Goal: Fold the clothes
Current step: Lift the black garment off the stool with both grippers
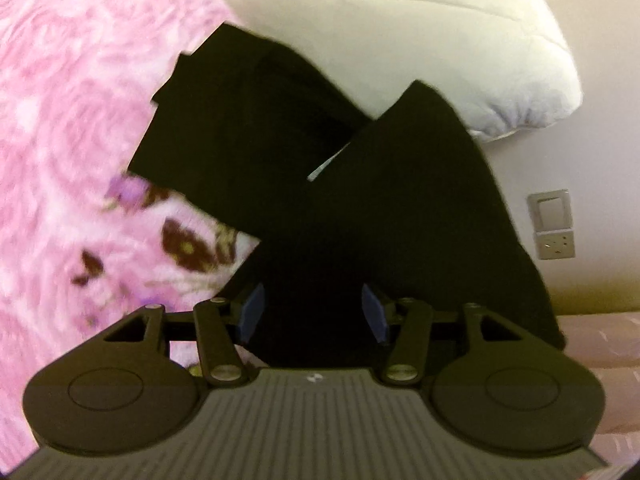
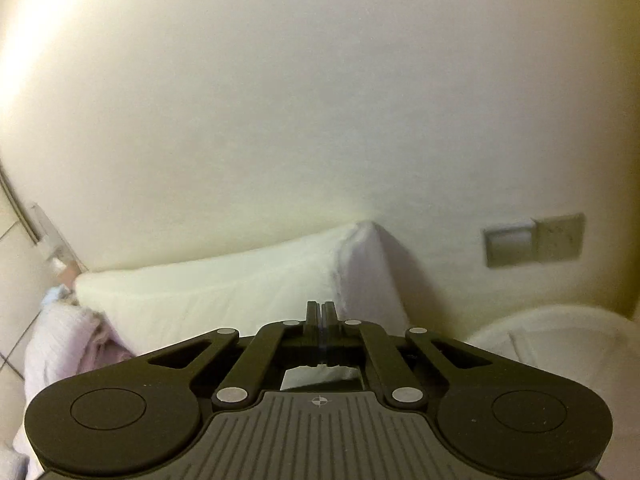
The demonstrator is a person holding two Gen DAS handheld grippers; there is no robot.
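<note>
A black garment (image 1: pixel 320 184) lies on a pink flowered blanket (image 1: pixel 72 128), partly folded, one part crossing over another, with a small white tag showing. In the left wrist view my left gripper (image 1: pixel 312 312) has its blue-padded fingers (image 1: pixel 252 312) spread wide, and the black cloth fills the gap between them without being pinched. In the right wrist view my right gripper (image 2: pixel 321 316) is shut with its fingers pressed together and nothing between them; it is raised and points at the pillow and wall. The garment is not visible there.
A white pillow (image 1: pixel 460 40) lies beyond the garment, also in the right wrist view (image 2: pixel 224 296). A cream wall (image 2: pixel 320 100) carries a switch and socket plate (image 1: pixel 554 224) (image 2: pixel 534 240). A pale pink folded cloth (image 2: pixel 68 344) lies at the left, a white round object (image 2: pixel 560 336) at the right.
</note>
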